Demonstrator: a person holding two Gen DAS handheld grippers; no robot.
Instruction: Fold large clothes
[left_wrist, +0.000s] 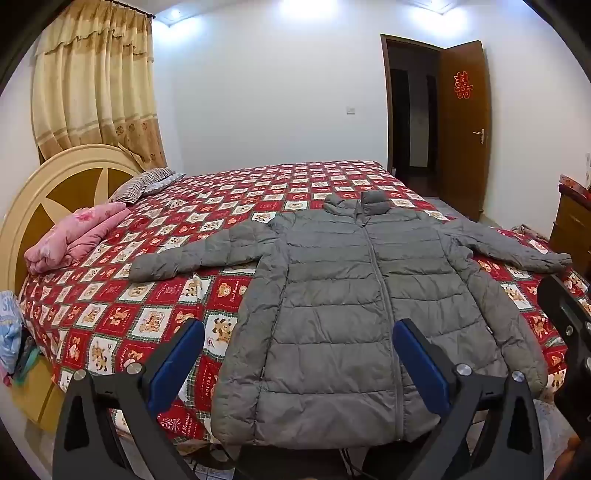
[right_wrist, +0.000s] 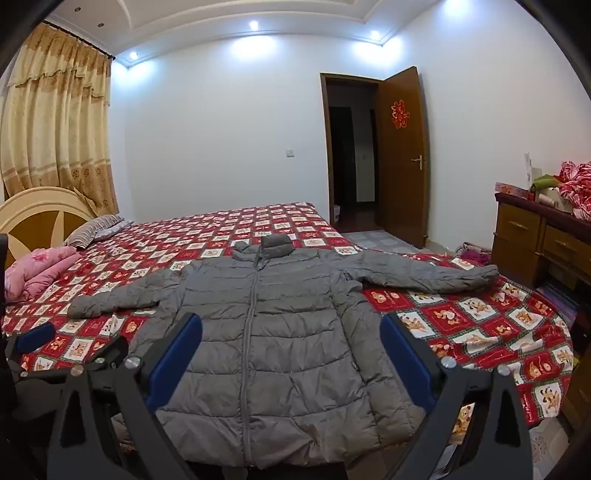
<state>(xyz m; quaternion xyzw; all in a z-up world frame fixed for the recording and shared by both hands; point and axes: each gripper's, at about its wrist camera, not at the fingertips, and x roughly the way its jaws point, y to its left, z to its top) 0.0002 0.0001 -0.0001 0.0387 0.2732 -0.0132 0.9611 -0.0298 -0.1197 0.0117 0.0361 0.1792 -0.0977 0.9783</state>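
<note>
A grey puffer jacket (left_wrist: 343, 299) (right_wrist: 273, 328) lies flat and zipped on the bed, collar toward the far side, both sleeves spread out sideways. My left gripper (left_wrist: 299, 332) hovers open above the jacket's lower hem, its blue pads wide apart with nothing between them. My right gripper (right_wrist: 291, 328) is also open, held above the hem a little to the right. The left gripper's pad (right_wrist: 35, 338) shows at the left edge of the right wrist view, and part of the right gripper (left_wrist: 569, 325) shows at the right edge of the left wrist view.
The bed (left_wrist: 155, 280) has a red checked cover with bear prints. A folded pink quilt (left_wrist: 74, 240) and a striped pillow (left_wrist: 142, 184) lie by the round headboard (left_wrist: 44, 199). A wooden dresser (right_wrist: 535, 236) with clutter stands on the right. A door (right_wrist: 400, 155) stands open beyond.
</note>
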